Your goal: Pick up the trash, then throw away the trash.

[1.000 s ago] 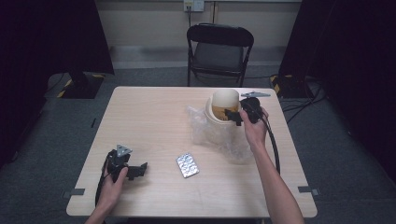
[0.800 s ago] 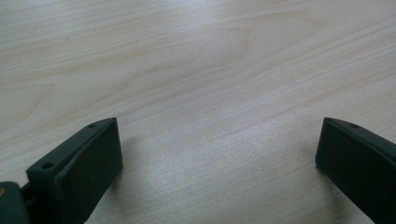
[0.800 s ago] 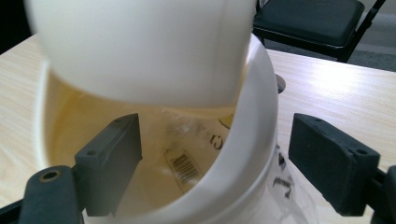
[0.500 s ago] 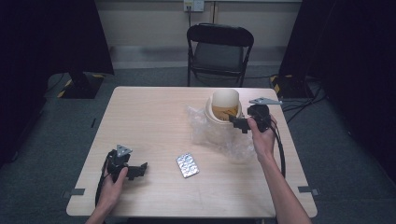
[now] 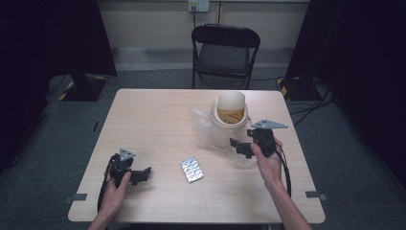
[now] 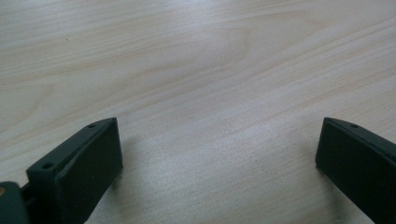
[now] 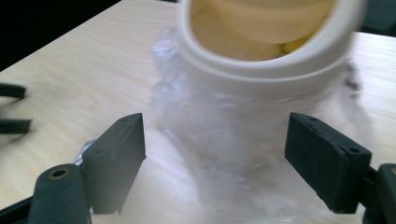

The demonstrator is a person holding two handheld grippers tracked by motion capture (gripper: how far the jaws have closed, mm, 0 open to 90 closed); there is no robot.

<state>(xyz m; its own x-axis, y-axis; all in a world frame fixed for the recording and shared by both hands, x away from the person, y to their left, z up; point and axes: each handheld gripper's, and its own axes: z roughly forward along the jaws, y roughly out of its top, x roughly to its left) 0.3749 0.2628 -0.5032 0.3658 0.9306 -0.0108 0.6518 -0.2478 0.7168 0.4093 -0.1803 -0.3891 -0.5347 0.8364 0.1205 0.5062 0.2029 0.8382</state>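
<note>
L gripper (image 5: 141, 175) sits low at the near-left corner of the table (image 5: 153, 120), jaws spread wide w/ nothing but bare wood between them in the left gripper view. It's idle, well apart from everything else.

Blister pack (image 5: 192, 169) lies flat near the table's middle-front, between the two hands, untouched.

R gripper (image 5: 238, 146) is at the near-right, pointing left toward the clear plastic bag (image 5: 207, 130) that's bunched around the base of the cream tub (image 5: 231, 115). Its jaws have just been closing in but are at a middling gap, w/ the crinkled film between them in the right gripper view (image 7: 219, 135); the pads aren't pressing on it yet, so no grip.

Handling, as a guess: the bag is v. light, soft, thin and crumply, and slippery where it's smooth. It'll collapse under the pads, so pinch a thick gathered fold, not a single layer, or it'll slide out. Best hold looks like the bunched part in front of the tub, below the rim. The tub looks stiff plastic, light, w/ something yellow inside; it stands on or against the bag (can't tell which), so a hard tug could tip or drag it. The free gripper could steady it.

Beyond the table, a black folding chair (image 5: 225, 48) stands at the far edge.
</note>
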